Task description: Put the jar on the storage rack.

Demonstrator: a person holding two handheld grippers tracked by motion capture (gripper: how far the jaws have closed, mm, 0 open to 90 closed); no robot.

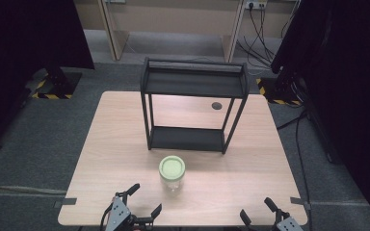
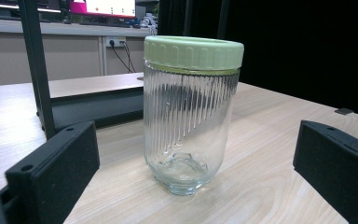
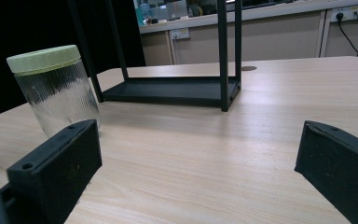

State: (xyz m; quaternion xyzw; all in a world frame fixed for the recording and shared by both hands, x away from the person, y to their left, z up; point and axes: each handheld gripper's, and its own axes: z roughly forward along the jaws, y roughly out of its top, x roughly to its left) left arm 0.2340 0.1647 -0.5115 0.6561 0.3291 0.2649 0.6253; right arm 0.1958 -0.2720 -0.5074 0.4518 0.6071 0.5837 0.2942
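A ribbed clear glass jar [image 1: 172,175] with a pale green lid stands upright on the wooden table [image 1: 125,125], in front of a black two-tier metal shelf [image 1: 194,78]. My left gripper [image 1: 145,199] sits at the table's near edge, left of the jar, open and empty. In the left gripper view the jar [image 2: 189,112] stands straight ahead between the spread jaws, apart from both. My right gripper [image 1: 257,210] rests open at the near right edge. The right gripper view has the jar [image 3: 54,88] off to its left and the shelf's lower tray [image 3: 172,91] ahead.
The shelf's two tiers hold nothing. A small round cable hole [image 1: 216,105] lies in the table behind the shelf. Dark curtains and stand bases [image 1: 58,82] flank the table on grey carpet. Cables [image 1: 262,29] hang at the back right.
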